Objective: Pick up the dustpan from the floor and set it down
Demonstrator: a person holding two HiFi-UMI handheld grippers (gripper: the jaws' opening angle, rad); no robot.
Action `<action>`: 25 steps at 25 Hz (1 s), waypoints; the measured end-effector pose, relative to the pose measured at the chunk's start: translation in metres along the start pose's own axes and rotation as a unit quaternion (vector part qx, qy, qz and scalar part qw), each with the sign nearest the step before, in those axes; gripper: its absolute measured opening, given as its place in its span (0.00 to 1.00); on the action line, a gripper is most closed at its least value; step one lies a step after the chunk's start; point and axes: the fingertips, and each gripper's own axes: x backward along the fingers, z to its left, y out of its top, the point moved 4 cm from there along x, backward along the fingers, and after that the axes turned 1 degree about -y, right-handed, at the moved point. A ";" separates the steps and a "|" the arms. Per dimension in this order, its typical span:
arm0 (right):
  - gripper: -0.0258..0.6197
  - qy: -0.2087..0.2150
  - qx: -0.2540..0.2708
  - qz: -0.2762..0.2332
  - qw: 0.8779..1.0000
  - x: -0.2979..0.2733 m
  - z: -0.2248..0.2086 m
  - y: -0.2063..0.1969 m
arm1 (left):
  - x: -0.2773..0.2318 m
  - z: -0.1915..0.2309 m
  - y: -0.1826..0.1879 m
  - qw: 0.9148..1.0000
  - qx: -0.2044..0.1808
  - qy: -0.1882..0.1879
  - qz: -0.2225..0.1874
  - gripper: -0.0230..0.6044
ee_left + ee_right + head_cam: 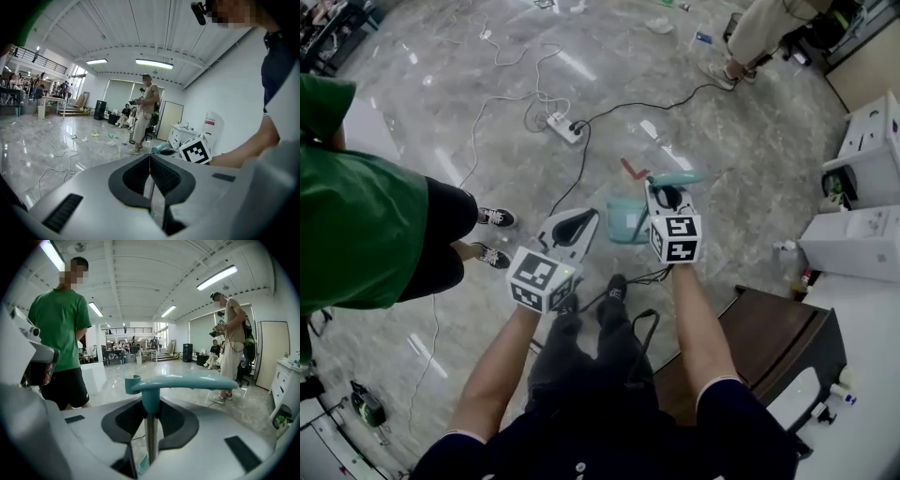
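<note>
In the head view the teal dustpan point(628, 220) hangs above the marble floor, in front of my feet. My right gripper point(664, 192) is shut on its upright handle. The right gripper view shows the metal pole point(151, 437) pinched between the dark pads point(178, 420), with the teal handle grip point(201, 380) lying crosswise just above the right gripper point(151, 404). My left gripper point(581, 217) is beside the dustpan on its left, not touching it. In its own view the left gripper point(150, 157) has its fingertips together and holds nothing.
A person in a green shirt point(356, 225) stands close on the left. A power strip point(564, 127) with trailing cables and a red scrap point(634, 170) lie on the floor ahead. A dark wooden table point(769, 347) and white cabinets point(862, 150) are at the right. Another person point(759, 37) stands far ahead.
</note>
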 end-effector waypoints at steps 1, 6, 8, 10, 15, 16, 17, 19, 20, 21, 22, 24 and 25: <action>0.19 0.000 0.000 0.007 1.000 -0.008 -0.005 -0.011 | -0.006 0.003 -0.004 1.000 0.002 0.001 0.002 0.06; 0.19 -0.009 -0.001 0.023 1.000 -0.040 -0.027 -0.053 | -0.033 0.015 -0.026 1.000 0.009 0.009 0.017 0.06; 0.19 -0.010 0.000 0.026 1.000 -0.053 -0.033 -0.065 | -0.040 0.021 -0.033 1.000 0.016 0.013 0.018 0.06; 0.19 -0.011 0.000 0.020 1.000 -0.063 -0.038 -0.070 | -0.045 0.025 -0.038 0.999 0.023 0.016 0.023 0.06; 0.19 -0.012 0.002 -0.003 1.000 -0.072 -0.037 -0.067 | -0.054 0.031 -0.048 0.999 0.035 0.020 0.035 0.06; 0.19 -0.012 0.002 -0.003 1.000 -0.070 -0.035 -0.069 | -0.054 0.031 -0.051 0.999 0.036 0.019 0.035 0.06; 0.19 -0.012 0.004 -0.002 1.000 -0.068 -0.031 -0.074 | -0.055 0.031 -0.054 0.999 0.037 0.017 0.033 0.06; 0.19 -0.009 0.010 0.004 1.000 -0.064 -0.019 -0.085 | -0.054 0.031 -0.059 0.999 0.039 0.016 0.033 0.06; 0.19 -0.007 0.014 0.007 1.000 -0.061 -0.012 -0.090 | -0.053 0.031 -0.061 0.999 0.039 0.015 0.034 0.06; 0.19 -0.007 0.017 0.009 1.000 -0.058 -0.006 -0.095 | -0.052 0.031 -0.062 0.999 0.039 0.014 0.035 0.06; 0.19 -0.009 0.020 0.012 1.000 -0.054 0.000 -0.100 | -0.051 0.030 -0.063 0.999 0.038 0.013 0.035 0.06; 0.19 -0.018 0.023 0.015 0.999 -0.046 0.010 -0.107 | -0.047 0.027 -0.064 0.999 0.041 0.008 0.034 0.06; 0.19 -0.025 0.024 0.017 0.999 -0.042 0.013 -0.111 | -0.044 0.025 -0.064 0.999 0.041 0.005 0.034 0.06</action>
